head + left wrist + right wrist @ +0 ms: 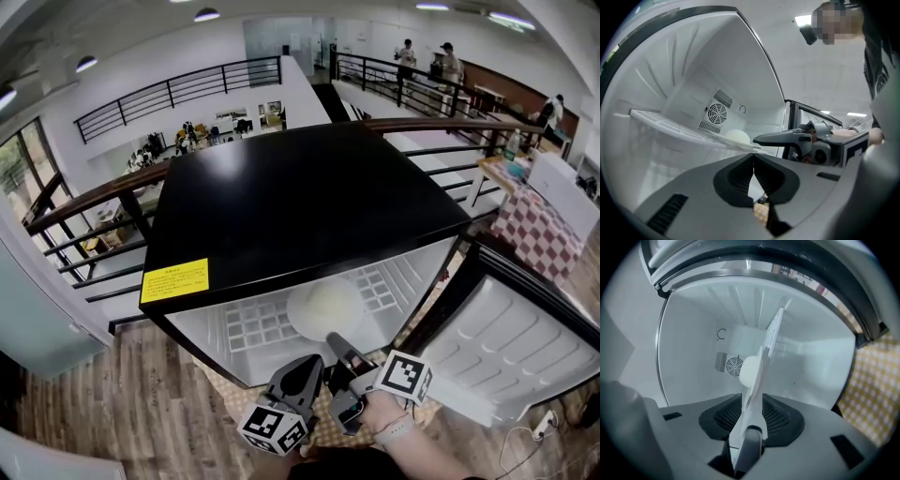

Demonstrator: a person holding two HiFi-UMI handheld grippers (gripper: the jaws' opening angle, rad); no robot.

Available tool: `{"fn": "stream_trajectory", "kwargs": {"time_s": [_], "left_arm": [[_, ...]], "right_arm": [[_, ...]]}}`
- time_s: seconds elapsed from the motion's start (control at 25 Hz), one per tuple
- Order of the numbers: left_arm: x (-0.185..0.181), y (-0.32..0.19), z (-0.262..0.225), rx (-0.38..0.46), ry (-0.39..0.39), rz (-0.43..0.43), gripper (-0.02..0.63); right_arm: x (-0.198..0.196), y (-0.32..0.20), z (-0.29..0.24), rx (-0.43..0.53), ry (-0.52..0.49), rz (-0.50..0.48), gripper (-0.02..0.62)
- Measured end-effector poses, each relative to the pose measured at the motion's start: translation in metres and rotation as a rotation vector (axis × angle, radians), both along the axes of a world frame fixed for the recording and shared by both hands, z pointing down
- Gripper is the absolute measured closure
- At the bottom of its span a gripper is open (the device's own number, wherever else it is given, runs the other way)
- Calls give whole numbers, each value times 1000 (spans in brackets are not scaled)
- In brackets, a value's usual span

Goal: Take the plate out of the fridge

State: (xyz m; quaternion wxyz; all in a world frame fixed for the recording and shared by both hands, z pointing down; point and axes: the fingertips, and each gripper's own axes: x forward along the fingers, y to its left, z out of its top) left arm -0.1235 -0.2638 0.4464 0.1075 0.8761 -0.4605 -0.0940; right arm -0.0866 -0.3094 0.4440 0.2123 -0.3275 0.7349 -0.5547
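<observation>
In the fridge (300, 202), plate (323, 307) on the shelf (248, 323), door (516, 342) at right, my right gripper (336, 343) at the plate's near rim, left gripper (305, 371) beside it

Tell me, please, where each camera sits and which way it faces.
Head view: on the person's head, looking steeply down onto the open fridge; left gripper, right gripper and a wrist show.
Left gripper view: on the left gripper, looking level into the fridge over its shut jaws; right gripper shows.
Right gripper view: on the right gripper, rolled sideways, facing inside; its jaws straddle the shelf.
All three share the plate.
</observation>
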Motion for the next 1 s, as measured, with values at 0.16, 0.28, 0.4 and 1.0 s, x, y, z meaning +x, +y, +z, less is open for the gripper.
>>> {"fn": "stream_trajectory", "kwargs": {"time_s": [0.16, 0.28, 0.4, 1.0], "left_arm": [[-1, 0, 0, -1, 5, -2, 597], [-5, 1, -3, 11, 19, -6, 597], [-4, 1, -6, 29, 25, 5, 597], [-5, -2, 3, -1, 10, -4, 597]], "right_arm": [[-27, 1, -1, -30, -63, -40, 471], [-32, -2, -1, -30, -73, -72, 493], [-32, -3, -4, -9, -93, -125, 529], [-9, -5, -6, 65, -36, -165, 526]]}}
